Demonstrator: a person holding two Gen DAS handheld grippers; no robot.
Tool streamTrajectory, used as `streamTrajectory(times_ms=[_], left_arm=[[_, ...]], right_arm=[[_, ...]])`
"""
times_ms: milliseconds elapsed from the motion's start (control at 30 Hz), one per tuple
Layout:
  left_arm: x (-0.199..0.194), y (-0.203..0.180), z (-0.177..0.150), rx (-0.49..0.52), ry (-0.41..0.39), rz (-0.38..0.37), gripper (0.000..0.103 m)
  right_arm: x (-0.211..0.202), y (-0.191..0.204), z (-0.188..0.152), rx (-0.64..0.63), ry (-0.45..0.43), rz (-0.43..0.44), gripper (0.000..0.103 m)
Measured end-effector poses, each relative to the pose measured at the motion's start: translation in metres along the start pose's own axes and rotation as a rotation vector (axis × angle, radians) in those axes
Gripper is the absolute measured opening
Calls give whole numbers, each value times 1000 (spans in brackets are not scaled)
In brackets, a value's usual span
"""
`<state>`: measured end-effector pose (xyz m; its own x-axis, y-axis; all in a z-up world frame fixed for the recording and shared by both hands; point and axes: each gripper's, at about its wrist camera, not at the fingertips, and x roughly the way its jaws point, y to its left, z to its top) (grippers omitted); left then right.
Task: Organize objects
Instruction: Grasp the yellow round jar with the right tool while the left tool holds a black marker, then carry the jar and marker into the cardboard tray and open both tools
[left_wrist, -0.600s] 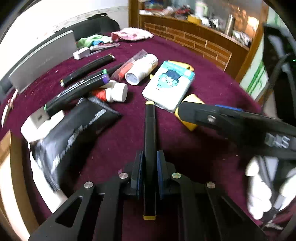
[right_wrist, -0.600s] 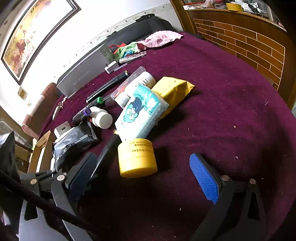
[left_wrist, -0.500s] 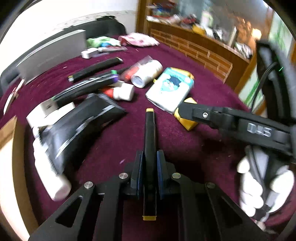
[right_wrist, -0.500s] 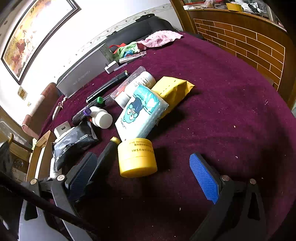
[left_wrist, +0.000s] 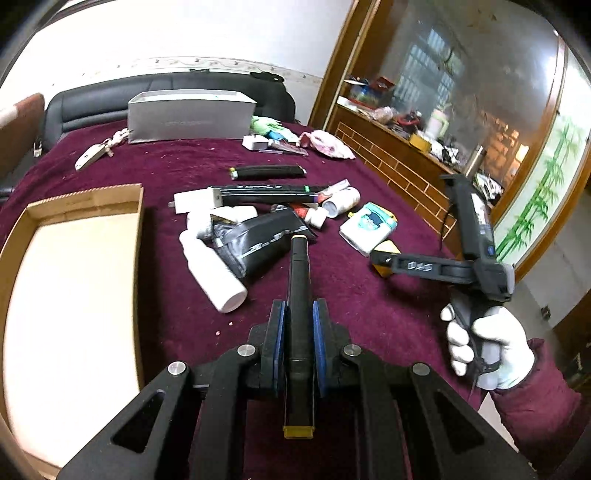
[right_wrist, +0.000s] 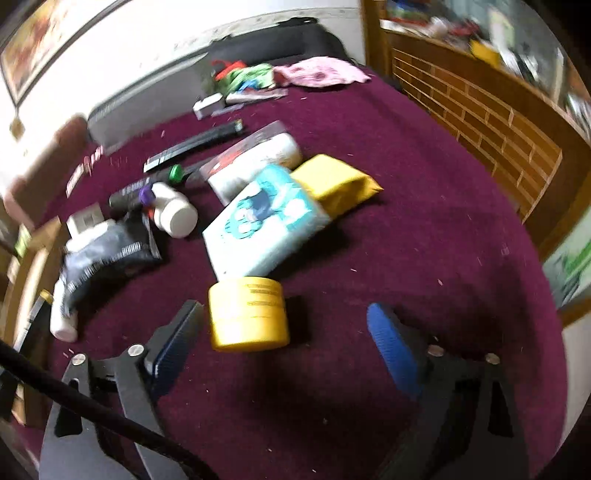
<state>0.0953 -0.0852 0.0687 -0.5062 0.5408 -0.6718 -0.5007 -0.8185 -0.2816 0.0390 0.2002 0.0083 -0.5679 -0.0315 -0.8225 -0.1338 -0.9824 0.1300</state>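
Our left gripper (left_wrist: 298, 334) pinches the black yellow-capped marker (left_wrist: 298, 291) at centre frame, so we should carry it level toward the cardboard box (left_wrist: 138, 258) at left, while our right gripper (right_wrist: 284, 332), jaws wide, probably straddles the yellow jar (right_wrist: 247, 314).

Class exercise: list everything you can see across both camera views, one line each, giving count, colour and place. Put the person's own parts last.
Marker: one, black with yellow ends, clamped in left tool.
Jar: one, yellow, between right tool's open fingers.
Tissue pack: one, white-teal, behind jar.
Pouch: one, yellow, beside the pack.
Black packet: one, mid-table.
White bottles: several, around the packet.
Cardboard tray: one, brown, left.
Grey box: one, far edge.
Tablecloth: one, maroon.
Left tool: black, shut.
Right tool: black, blue pads, open.
Gloved hand: one, white, holding right tool.
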Motion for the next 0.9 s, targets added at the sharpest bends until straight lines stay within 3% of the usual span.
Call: streamTrajectory(times_ms=[67, 100, 167, 567, 767, 900], left_arm=[[-4, 4, -4, -20, -8, 0, 11], [-8, 6, -4, -24, -13, 0, 11], [-17, 9, -7, -38, -32, 4, 11], [-47, 15, -20, -67, -88, 23, 12], [-82, 18, -15, -76, -143, 31, 12], [-108, 24, -1, -74, -186, 63, 12]], right_arm=[[7, 8, 0, -32, 23, -38, 55], [10, 12, -1, -46, 33, -64, 52], [10, 17, -1, -70, 36, -107, 37], [-24, 20, -19, -58, 75, -1, 37], [-68, 52, -15, -104, 20, 120, 38], [-100, 94, -1, -168, -13, 238, 38]])
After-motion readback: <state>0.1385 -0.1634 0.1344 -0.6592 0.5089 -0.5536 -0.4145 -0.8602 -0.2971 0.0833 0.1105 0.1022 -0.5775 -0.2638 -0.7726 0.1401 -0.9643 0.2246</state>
